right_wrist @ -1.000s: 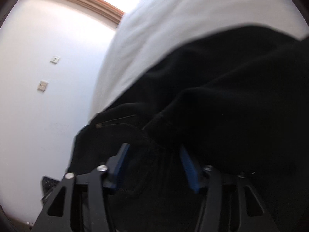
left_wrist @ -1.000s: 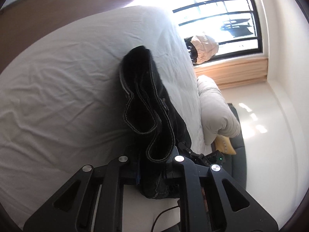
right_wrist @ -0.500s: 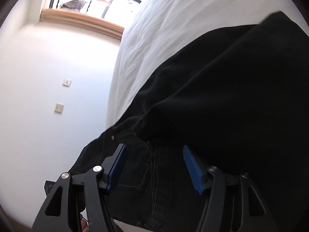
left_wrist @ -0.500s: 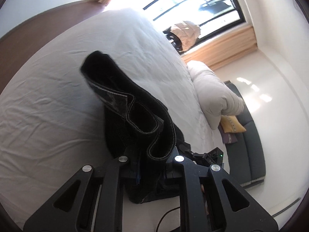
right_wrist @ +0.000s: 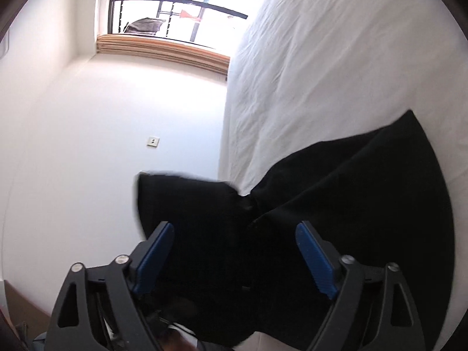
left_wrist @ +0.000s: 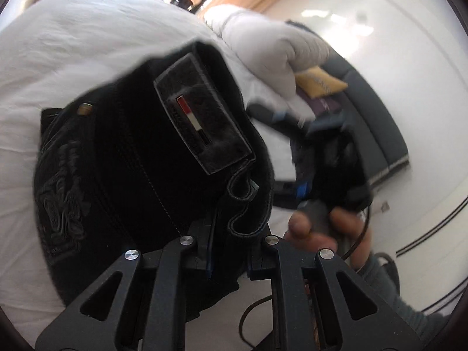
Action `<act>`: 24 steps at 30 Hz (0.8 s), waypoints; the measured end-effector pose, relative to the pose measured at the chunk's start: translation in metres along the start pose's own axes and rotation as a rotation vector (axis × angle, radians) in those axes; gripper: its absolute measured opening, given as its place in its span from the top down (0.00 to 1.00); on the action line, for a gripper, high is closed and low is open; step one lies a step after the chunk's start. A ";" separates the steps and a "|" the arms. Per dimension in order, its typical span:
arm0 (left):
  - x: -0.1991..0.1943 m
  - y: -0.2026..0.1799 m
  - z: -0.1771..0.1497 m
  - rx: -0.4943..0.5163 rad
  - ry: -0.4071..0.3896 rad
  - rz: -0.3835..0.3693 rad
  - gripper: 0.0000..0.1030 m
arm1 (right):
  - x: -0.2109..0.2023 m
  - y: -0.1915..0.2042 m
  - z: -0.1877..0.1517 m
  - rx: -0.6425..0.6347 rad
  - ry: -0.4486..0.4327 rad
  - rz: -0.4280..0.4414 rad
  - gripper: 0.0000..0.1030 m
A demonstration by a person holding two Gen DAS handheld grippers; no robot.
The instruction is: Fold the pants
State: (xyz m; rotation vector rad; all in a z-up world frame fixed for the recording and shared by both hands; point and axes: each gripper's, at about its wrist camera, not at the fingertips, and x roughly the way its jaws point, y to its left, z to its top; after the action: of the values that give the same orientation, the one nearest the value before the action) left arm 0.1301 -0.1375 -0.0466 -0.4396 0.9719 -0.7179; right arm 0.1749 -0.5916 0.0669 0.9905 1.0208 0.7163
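At bottom centre of the left wrist view, left gripper pinched tight on a bunched edge of the pants, hem-like stitched folds caught between the jaws, probably to carry that end over for the fold. Just above, dark fabric ballooning over the centre, a leather patch with a red-and-white tab turned up toward the camera, so likely the waistband end. At right of centre, blurred, a hand wrapped round the handle of the other tool. Beyond, white bed across the upper left, a pale duvet roll and a yellow cushion at upper right.

In the right wrist view, right gripper at bottom centre spread wide, blue pads well apart, nothing clamped; pants merely lying between and beyond them, seemingly let go. Farther up, bed at right, window at top.
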 end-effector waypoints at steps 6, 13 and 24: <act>0.022 -0.003 -0.011 0.035 0.056 0.037 0.87 | 0.003 0.006 -0.001 -0.025 0.020 -0.012 0.10; 0.032 -0.033 -0.013 0.128 0.074 0.099 0.87 | 0.027 0.000 -0.008 -0.069 0.115 -0.192 0.36; 0.095 -0.093 -0.011 0.213 0.093 0.139 0.87 | 0.014 0.016 0.015 -0.203 0.091 -0.315 0.83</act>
State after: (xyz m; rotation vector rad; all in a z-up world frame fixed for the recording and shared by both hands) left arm 0.1224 -0.2704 -0.0495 -0.1520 0.9910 -0.7115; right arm 0.1934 -0.5783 0.0793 0.6084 1.1277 0.5929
